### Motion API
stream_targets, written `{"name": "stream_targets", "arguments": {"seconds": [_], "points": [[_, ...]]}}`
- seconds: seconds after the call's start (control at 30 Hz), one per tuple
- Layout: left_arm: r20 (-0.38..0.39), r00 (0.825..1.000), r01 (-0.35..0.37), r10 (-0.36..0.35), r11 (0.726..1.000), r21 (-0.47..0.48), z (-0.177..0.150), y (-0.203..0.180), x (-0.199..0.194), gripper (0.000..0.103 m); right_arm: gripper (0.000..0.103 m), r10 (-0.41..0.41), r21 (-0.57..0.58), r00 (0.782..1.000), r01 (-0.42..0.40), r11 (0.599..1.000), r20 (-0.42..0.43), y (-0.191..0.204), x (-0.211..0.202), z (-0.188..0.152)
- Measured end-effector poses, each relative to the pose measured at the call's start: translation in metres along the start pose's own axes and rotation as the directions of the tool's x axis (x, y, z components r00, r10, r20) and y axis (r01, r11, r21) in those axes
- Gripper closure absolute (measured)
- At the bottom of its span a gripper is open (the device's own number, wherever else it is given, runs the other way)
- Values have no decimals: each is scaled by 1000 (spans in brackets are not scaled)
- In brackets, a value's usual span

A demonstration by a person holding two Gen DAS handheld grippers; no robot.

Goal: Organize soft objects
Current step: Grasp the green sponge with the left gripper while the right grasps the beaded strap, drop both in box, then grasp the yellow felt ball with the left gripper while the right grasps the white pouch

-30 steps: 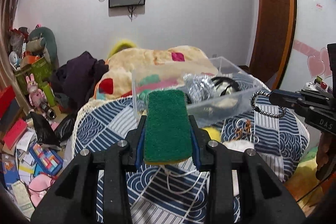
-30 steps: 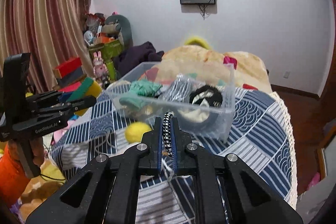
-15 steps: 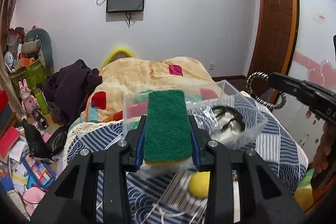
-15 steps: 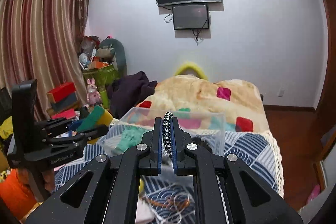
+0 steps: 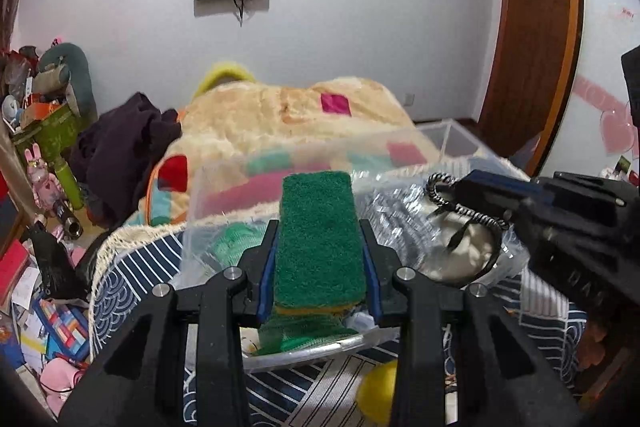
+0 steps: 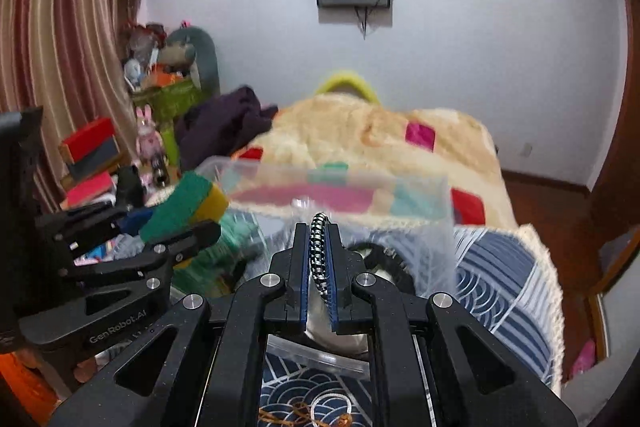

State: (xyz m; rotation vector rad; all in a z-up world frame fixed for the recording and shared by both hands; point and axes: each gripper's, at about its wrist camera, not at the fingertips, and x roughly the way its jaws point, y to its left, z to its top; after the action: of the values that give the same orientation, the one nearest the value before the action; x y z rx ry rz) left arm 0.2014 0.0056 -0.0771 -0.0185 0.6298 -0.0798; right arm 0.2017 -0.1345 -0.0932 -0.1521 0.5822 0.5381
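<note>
My left gripper (image 5: pixel 319 267) is shut on a green and yellow sponge (image 5: pixel 318 235) and holds it over the near edge of a clear plastic bin (image 5: pixel 452 139). The sponge also shows in the right wrist view (image 6: pixel 184 207). My right gripper (image 6: pixel 319 251) is shut on a black and white braided hair tie (image 6: pixel 319 255) above the bin (image 6: pixel 420 183). In the left wrist view the hair tie (image 5: pixel 440 187) hangs from the right gripper (image 5: pixel 468 183) over the bin's right part. The bin holds a silver bag (image 5: pixel 388 203), green cloth (image 5: pixel 232 239) and a black-rimmed white item (image 5: pixel 472 251).
The bin stands on a blue and white patterned cover (image 5: pixel 132 291). A yellow ball (image 5: pixel 376 391) lies near its front. A fluffy cream blanket (image 5: pixel 280 115) and dark clothes (image 5: pixel 120 147) lie behind. Cords (image 6: pixel 320 407) lie below the right gripper. Floor clutter (image 5: pixel 40 307) is at left.
Both grippers have come down and forward, to over the bin, each still holding its object. The right gripper with the hair tie now sits lower and closer to the left gripper.
</note>
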Motion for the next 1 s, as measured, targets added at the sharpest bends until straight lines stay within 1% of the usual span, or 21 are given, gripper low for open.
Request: {"name": "stream_targets", "arguments": {"seconds": [0.07, 0.13, 0.2, 0.23, 0.27, 0.3, 0.33, 0.37, 0.43, 0.5, 0.57, 0.63, 0.73, 0.8, 0.87, 0.93, 1.0], "points": [[-28, 1000, -4, 4, 1000, -3, -2, 0, 7, 67, 96, 3, -4, 999, -3, 1000, -44, -1, 7, -4], [-41, 999, -4, 4, 1000, -1, -5, 0, 9, 66, 96, 30, 17, 997, -29, 999, -73, -3, 8, -6], [-49, 999, -7, 7, 1000, 4, -6, 0, 9, 61, 95, 46, 34, 994, -43, 998, -99, -5, 9, -7], [-44, 999, -11, 11, 1000, 1, -7, 0, 7, 54, 94, 49, 40, 993, -45, 998, -108, -7, 7, -8], [-44, 999, -12, 11, 1000, -2, -7, 0, 6, 46, 89, 51, 42, 992, -46, 998, -112, -8, 7, -8], [-43, 999, -10, 9, 1000, -7, -7, 1, 5, 43, 81, 52, 44, 992, -47, 998, -115, -8, 6, -9], [-40, 999, -8, 8, 1000, -10, -8, 1, 2, 41, 76, 49, 45, 993, -45, 998, -110, -8, 2, -10], [-35, 999, -6, 6, 1000, -12, -8, 1, -2, 41, 65, 46, 45, 994, -41, 998, -100, -8, -1, -10], [-34, 999, -5, 5, 1000, -10, -9, 2, -7, 40, 56, 42, 40, 996, -39, 998, -72, -7, -12, -10], [-31, 1000, -6, 6, 1000, -13, -9, 2, -15, 33, 37, 26, 36, 999, -25, 999, -47, -6, -20, -8], [-17, 1000, -2, 1, 1000, -27, -9, 5, -23, 25, 27, 17, 35, 1000, -17, 999, -10, -6, -31, -7], [1, 1000, 5, -5, 999, -39, -9, 7, -33, 20, 25, 11, 32, 1000, -12, 999, 19, -6, -44, -5], [22, 1000, 6, -5, 999, -34, -10, 7, -48, 20, 23, 5, 27, 999, -6, 1000, 45, -5, -56, -4], [30, 1000, 8, -7, 1000, -28, -12, 7, -60, 18, 21, 3, 23, 998, -4, 1000, 58, -4, -62, -5], [40, 999, 7, -5, 999, -39, -15, 8, -70, 4, 20, 5, 16, 997, -6, 1000, 74, -1, -69, -8], [63, 998, 11, -7, 998, -60, -21, 11, -80, 3, 19, 7, 15, 997, -8, 1000, 73, 3, -73, -14], [60, 998, 11, -7, 998, -58, -29, 12, -88, 3, 15, 14, 17, 998, -15, 1000, 59, 6, -73, -22]]}}
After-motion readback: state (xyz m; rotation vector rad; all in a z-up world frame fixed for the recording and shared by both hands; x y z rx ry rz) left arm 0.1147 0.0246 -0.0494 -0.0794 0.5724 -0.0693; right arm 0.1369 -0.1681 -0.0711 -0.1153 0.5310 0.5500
